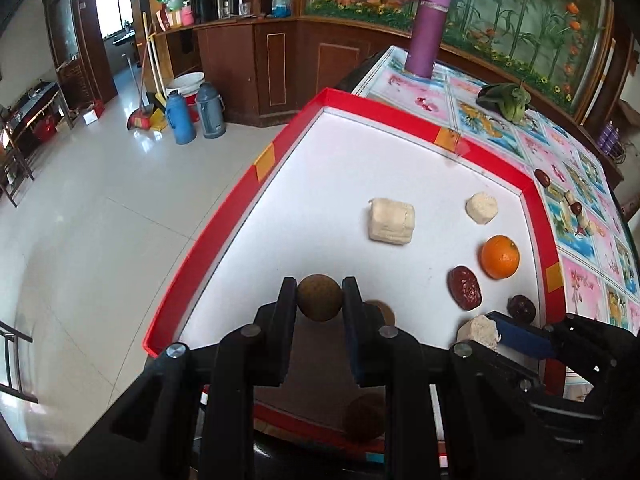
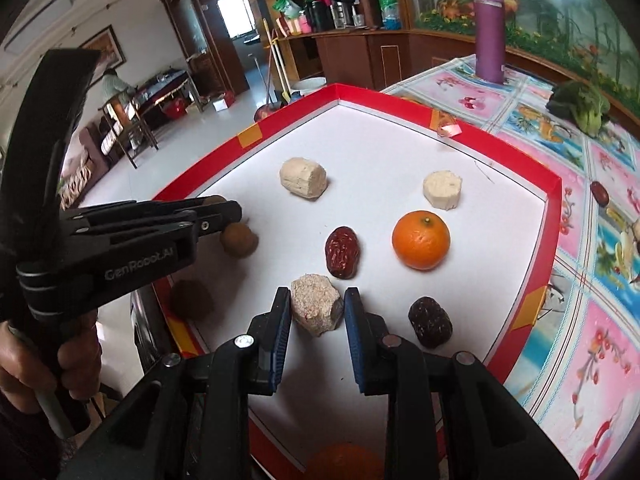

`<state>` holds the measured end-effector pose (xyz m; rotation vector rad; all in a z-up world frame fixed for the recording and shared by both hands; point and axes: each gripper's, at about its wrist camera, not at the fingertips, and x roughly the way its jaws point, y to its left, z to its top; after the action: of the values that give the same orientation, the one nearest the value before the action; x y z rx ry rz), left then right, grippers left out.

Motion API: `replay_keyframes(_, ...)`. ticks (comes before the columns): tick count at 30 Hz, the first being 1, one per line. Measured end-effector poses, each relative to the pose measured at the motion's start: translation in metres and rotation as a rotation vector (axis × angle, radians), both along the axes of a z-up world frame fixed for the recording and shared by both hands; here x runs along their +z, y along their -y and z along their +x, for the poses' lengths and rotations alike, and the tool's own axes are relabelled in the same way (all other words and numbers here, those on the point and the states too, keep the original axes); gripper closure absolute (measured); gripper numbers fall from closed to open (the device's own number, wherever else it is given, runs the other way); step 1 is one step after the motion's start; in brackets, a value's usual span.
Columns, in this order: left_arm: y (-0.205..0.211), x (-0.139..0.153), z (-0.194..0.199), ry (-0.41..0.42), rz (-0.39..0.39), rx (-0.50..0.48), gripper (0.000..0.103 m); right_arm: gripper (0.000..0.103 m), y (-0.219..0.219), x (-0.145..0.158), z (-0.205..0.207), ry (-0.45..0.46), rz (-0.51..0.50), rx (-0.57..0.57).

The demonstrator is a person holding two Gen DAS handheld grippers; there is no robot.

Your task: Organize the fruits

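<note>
**Both grippers down in the red tray, each with a piece between its fingers**

The red-rimmed tray (image 1: pixel 400 118) with its white floor sits on a flowered tablecloth (image 2: pixel 568 292), and everything that matters lies inside it.

The left gripper (image 1: pixel 319 298) has its jaws closed narrow on a round brown fruit (image 1: pixel 320 298), pinched on both sides and held near the tray's near-left edge. In the right wrist view a second round brown fruit (image 2: pixel 239 239) lies on the tray floor just under the left gripper's fingertips.

The right gripper (image 2: pixel 317 310) stands with its blue-padded jaws around a rough pale chunk (image 2: pixel 316 309); the pads are at its flanks, though whether they truly press it I cannot tell.

Beyond the right jaws and slightly to their right sits the orange (image 2: pixel 421 240). Straight ahead of them, close, lies a wrinkled red date (image 2: pixel 342 252). Just outside the right finger rests a darker date (image 2: pixel 430 322). Farther ahead are two pale cylinders: the larger one (image 2: pixel 303 178) ahead-left, the smaller one (image 2: pixel 442 189) ahead-right.

Outside the tray, far beyond the jaws, a purple flask (image 2: pixel 489 26) stands upright on the cloth, with a green leafy vegetable (image 2: pixel 580 106) to its right.
</note>
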<state>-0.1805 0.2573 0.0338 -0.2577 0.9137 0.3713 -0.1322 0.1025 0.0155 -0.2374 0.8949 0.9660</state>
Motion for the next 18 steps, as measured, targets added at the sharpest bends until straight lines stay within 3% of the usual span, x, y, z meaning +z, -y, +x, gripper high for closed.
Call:
replay_keyframes(2, 0.0, -0.001, 0.001, -0.01, -0.001, 0.006, 0.073, 0.076, 0.0, 0.0, 0.0, -0.013, -0.001, -0.002)
replay_keyframes(4, -0.001, -0.001, 0.0, -0.023, 0.006, 0.021, 0.049, 0.075, 0.0, 0.0, -0.001, -0.019, -0.006, 0.004)
replay_keyframes(6, 0.002, 0.001, -0.002, -0.024, 0.04, 0.037, 0.036, 0.063, 0.001, 0.001, -0.001, -0.042, -0.007, 0.005)
replay_keyframes(13, 0.015, 0.016, 0.0, -0.004, 0.059, 0.024, 0.025, 0.06, 0.037, 0.026, 0.014, -0.027, 0.103, -0.052)
replay_keyframes(18, 0.051, 0.034, 0.015, 0.023, 0.068, -0.078, 0.024, 0.05, 0.09, 0.039, 0.039, 0.035, 0.144, -0.175)
